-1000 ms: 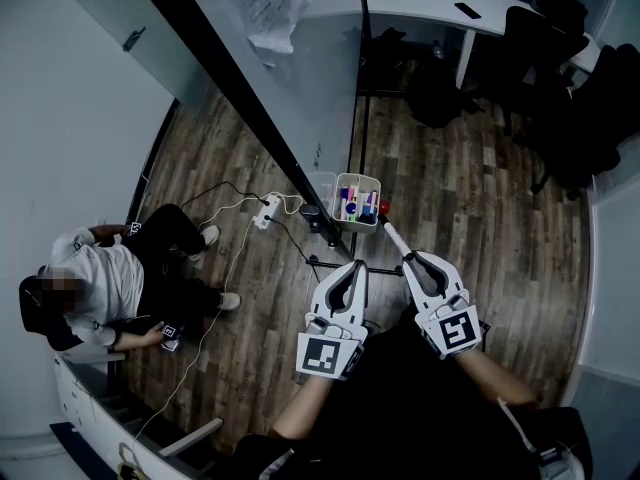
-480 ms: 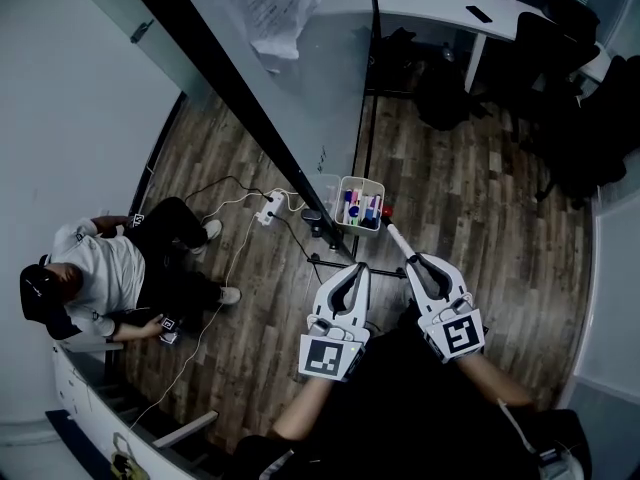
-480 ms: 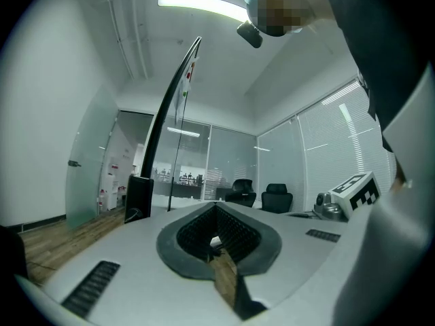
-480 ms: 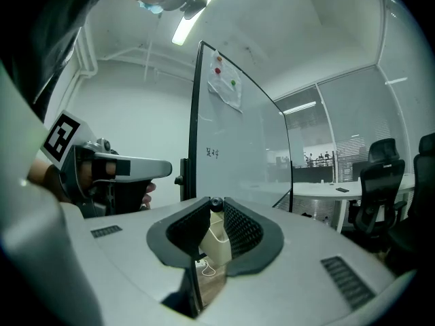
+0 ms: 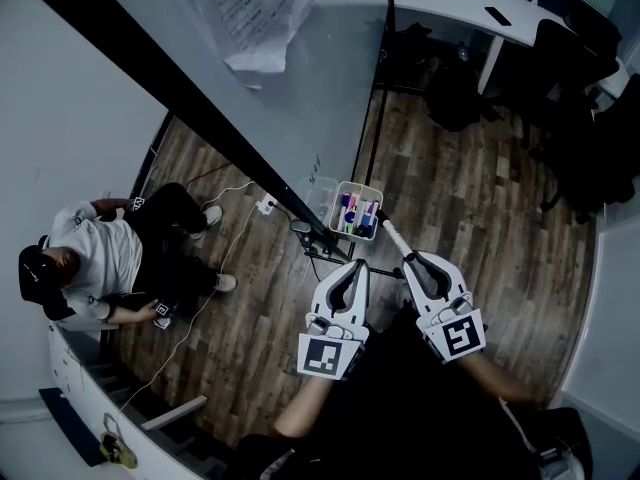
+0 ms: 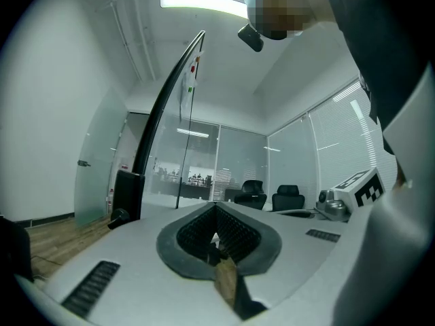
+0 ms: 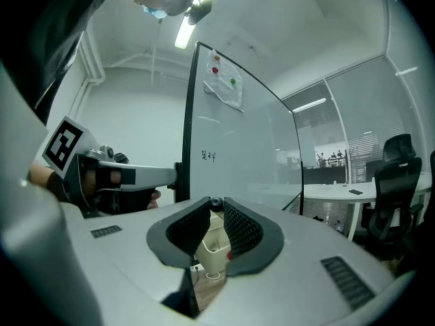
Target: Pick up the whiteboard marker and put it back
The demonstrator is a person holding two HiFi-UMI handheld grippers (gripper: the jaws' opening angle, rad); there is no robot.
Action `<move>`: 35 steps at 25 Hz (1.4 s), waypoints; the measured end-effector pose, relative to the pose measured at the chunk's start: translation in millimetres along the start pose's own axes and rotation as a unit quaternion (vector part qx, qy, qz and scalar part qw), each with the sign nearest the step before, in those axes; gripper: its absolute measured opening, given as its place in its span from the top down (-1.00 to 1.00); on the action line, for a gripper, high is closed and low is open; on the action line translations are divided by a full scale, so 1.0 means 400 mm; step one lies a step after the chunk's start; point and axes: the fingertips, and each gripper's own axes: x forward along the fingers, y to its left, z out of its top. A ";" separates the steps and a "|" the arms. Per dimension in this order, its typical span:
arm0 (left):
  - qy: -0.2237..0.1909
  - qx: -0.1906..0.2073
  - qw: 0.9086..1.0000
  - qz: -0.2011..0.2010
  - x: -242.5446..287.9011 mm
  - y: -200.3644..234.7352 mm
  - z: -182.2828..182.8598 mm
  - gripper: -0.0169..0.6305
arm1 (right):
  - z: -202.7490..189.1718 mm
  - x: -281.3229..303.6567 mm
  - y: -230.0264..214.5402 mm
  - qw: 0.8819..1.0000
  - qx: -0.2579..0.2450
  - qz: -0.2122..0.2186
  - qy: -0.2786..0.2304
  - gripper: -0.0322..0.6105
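Both grippers are hovering near the tray (image 5: 357, 184). The right gripper (image 5: 408, 260) is pinching the marker (image 5: 392, 238), which is pointing trayward; the left gripper (image 5: 355, 266) is sitting closed, empty. The marker is likely light, stiff and slick, so a mid-barrel hold suits.

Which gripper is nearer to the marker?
Right. The right gripper is shut on the marker; the left gripper is beside it, apart, to its left.
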 end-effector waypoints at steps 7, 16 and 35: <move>-0.004 0.000 0.999 0.034 0.050 -0.014 0.001 0.94 | 0.023 0.017 -0.044 0.999 0.008 0.036 -0.004 0.67; -0.016 0.005 0.996 0.088 0.085 -0.042 0.013 0.94 | 0.039 0.038 -0.084 0.995 0.016 0.094 -0.010 0.67; -0.019 0.002 0.984 0.178 0.044 -0.034 -0.016 0.94 | 0.002 0.080 -0.071 0.985 0.018 0.172 0.005 0.67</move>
